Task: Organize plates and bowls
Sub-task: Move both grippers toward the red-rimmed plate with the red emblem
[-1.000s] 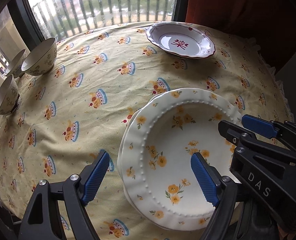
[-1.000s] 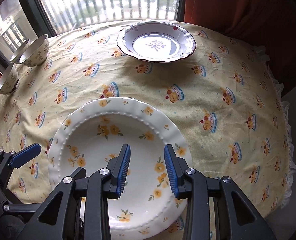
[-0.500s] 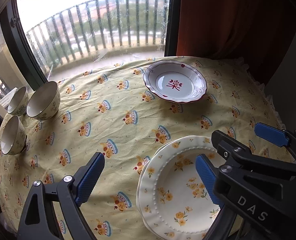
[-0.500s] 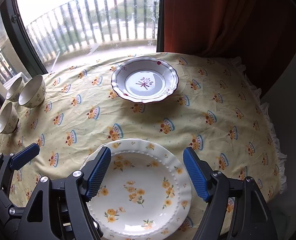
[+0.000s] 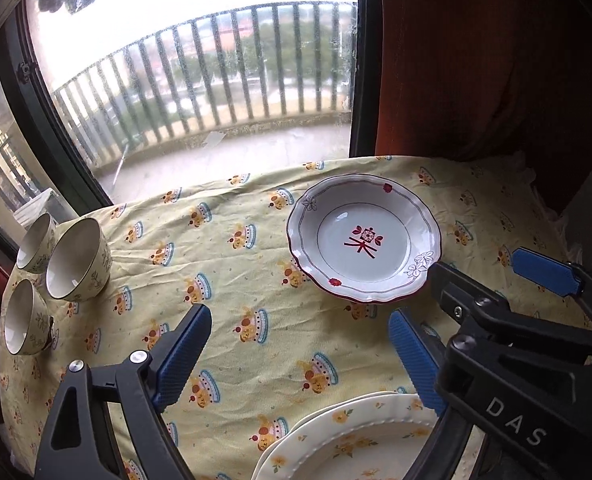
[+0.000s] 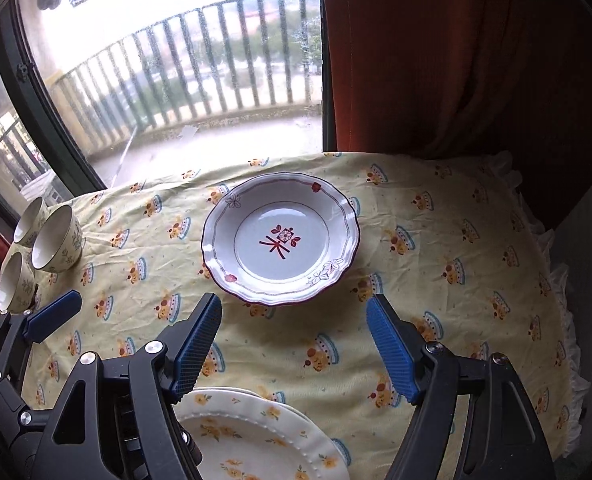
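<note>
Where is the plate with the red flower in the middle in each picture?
Left wrist: red-flower plate right of center, above the right fingertip.
Right wrist: same plate near center, between both open fingers.
Shared landmark: the three bowls at the table's left edge.

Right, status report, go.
Left gripper open, right gripper open, both empty. Yellow-flower plates stacked near; red-rimmed plate alone ahead. Path clear.

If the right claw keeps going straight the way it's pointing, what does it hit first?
Most likely the red-rimmed plate. The open right claw frames it, with only bare tablecloth between. Its height above the cloth is unclear, so it might reach the cloth first.
</note>
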`<state>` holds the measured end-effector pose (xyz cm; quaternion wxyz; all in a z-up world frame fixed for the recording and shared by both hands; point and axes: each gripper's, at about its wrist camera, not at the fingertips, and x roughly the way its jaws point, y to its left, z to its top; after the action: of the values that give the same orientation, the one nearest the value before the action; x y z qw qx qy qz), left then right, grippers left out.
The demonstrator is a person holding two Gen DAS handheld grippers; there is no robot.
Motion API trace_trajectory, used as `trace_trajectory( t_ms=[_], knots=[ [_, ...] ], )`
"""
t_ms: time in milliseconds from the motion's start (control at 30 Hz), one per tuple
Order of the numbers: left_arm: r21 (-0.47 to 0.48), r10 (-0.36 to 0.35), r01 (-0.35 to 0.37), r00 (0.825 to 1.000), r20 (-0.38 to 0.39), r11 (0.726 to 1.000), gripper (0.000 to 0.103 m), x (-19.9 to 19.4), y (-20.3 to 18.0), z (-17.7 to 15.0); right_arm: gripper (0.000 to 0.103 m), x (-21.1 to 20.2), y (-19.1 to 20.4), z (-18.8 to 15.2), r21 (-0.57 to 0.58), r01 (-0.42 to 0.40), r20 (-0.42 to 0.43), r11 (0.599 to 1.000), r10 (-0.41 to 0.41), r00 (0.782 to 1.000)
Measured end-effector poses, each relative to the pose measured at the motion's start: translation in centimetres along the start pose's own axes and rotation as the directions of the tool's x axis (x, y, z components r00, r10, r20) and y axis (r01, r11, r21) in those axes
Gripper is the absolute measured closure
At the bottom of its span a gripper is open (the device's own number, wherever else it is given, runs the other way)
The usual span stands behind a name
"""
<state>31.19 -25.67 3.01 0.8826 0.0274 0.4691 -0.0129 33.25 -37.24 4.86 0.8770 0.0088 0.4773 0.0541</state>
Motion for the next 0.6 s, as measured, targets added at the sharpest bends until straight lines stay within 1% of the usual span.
trace_trajectory(
  t_ms=[100, 167, 200, 267, 333, 433, 533, 600],
  knots=[
    [-0.007, 0.013, -0.013, 1.000, 0.023, 1.000, 0.011, 1.7, -1.0, 1.1, 0.025, 1.8, -1.0, 1.4, -0.010, -0.023, -0.005, 1.000, 0.023, 1.000],
    [-0.001, 0.013, -0.013, 1.000, 0.022, 1.000, 0.011, 2.9, -1.9, 1.8, 0.025, 3.1, -1.4, 2.2, -0.026, -0.010, 0.009, 1.000, 0.010, 1.000],
    [0.002, 0.016, -0.016, 1.000, 0.021, 1.000, 0.012, 3.6, -2.4, 2.0, 0.025, 3.9, -1.5, 2.5, -0.032, -0.004, 0.005, 0.999, 0.004, 1.000],
    [-0.004, 0.045, -0.045, 0.999, 0.008, 0.999, 0.012, 5.2, -2.9, 2.6, 0.025, 5.7, -1.8, 3.3, -0.045, 0.016, -0.022, 0.999, -0.017, 1.000],
    [-0.033, 0.053, -0.054, 0.998, -0.013, 0.998, 0.012, 6.8, -2.8, 3.1, 0.025, 7.4, -2.2, 3.9, -0.044, 0.007, -0.040, 0.999, -0.009, 0.999],
    [-0.070, 0.057, -0.058, 0.998, -0.027, 0.996, 0.012, 8.6, -2.5, 3.9, 0.025, 9.1, -2.7, 4.6, -0.034, -0.014, -0.031, 0.999, 0.013, 0.999],
    [-0.078, 0.100, -0.102, 0.995, -0.027, 0.992, 0.014, 10.0, -2.2, 4.4, 0.025, 10.9, -2.8, 5.4, -0.031, -0.016, -0.036, 0.999, 0.015, 0.999],
    [-0.084, 0.113, -0.116, 0.993, -0.039, 0.990, 0.016, 11.1, -1.7, 5.0, 0.025, 11.9, -3.0, 5.8, -0.016, -0.025, -0.047, 1.000, 0.024, 0.999]
  ],
)
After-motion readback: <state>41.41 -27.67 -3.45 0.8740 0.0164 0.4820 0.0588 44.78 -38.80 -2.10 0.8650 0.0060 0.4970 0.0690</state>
